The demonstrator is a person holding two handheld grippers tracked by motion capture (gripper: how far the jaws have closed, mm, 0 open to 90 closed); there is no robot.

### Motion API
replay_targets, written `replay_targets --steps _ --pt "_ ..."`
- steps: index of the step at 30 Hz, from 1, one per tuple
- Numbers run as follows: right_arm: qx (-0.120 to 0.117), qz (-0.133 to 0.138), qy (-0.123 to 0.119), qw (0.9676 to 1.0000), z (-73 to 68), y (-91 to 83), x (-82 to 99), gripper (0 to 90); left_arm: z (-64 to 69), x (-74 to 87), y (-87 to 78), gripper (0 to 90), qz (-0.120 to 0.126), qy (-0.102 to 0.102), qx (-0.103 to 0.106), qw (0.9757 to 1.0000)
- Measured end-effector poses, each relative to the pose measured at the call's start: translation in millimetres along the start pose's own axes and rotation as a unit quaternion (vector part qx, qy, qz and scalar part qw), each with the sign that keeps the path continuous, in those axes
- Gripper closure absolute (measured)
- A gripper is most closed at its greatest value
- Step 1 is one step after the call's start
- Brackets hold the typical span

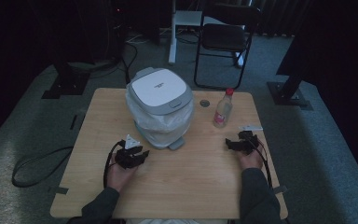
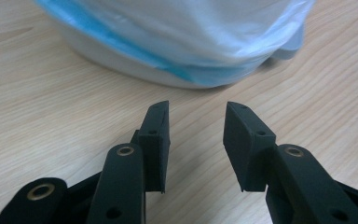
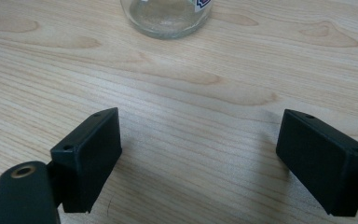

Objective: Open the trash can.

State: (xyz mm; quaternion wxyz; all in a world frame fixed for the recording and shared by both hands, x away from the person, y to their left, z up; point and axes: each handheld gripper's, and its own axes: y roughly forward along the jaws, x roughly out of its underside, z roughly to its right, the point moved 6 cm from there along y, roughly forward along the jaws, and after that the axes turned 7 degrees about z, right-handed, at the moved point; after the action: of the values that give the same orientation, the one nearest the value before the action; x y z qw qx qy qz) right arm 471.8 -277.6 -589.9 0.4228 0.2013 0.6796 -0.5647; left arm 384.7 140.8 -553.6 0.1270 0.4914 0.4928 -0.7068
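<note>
Dim room, table (image 1: 177,186): left hand-held gripper (image 2: 196,122) jaws apart, empty, just short of bagged bin (image 1: 161,107); a careless nudge might tear its liner.

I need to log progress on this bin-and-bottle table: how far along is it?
Done: nothing visible; the lidded bin is shut and the bottle stands capped. In hand: nothing; the left tool faces the bin, the right tool faces the bottle, both open. Left: all handling.

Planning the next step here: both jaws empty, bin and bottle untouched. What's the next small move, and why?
Probably ease the left gripper forward toward the lidded bin. Its jaws stand apart with nothing between them, pointed at the bag-wrapped base of the bin close ahead. The right gripper is open too, facing the bottle from farther off.
</note>
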Motion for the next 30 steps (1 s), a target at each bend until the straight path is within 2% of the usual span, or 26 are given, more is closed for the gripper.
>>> replay_targets --steps 14,19,24,30 --pt "0.001 0.000 0.001 1.0000 -0.3 -0.4 0.2 13.4 25.0 -16.8 6.9 61.2 0.017 0.012 0.029 0.9994" --pt "0.001 0.000 0.002 1.0000 -0.4 -0.5 0.3 13.4 34.8 -19.5 10.5 66.2 0.025 0.012 0.037 0.9990" --pt "0.001 0.000 0.002 1.0000 -0.4 -0.5 0.3 13.4 47.2 -22.2 15.9 70.3 0.024 0.027 0.049 0.9981" --pt "0.002 0.000 0.002 1.0000 -0.5 -0.5 0.3 13.4 54.5 -25.9 23.4 73.2 0.025 0.034 0.054 0.9977"
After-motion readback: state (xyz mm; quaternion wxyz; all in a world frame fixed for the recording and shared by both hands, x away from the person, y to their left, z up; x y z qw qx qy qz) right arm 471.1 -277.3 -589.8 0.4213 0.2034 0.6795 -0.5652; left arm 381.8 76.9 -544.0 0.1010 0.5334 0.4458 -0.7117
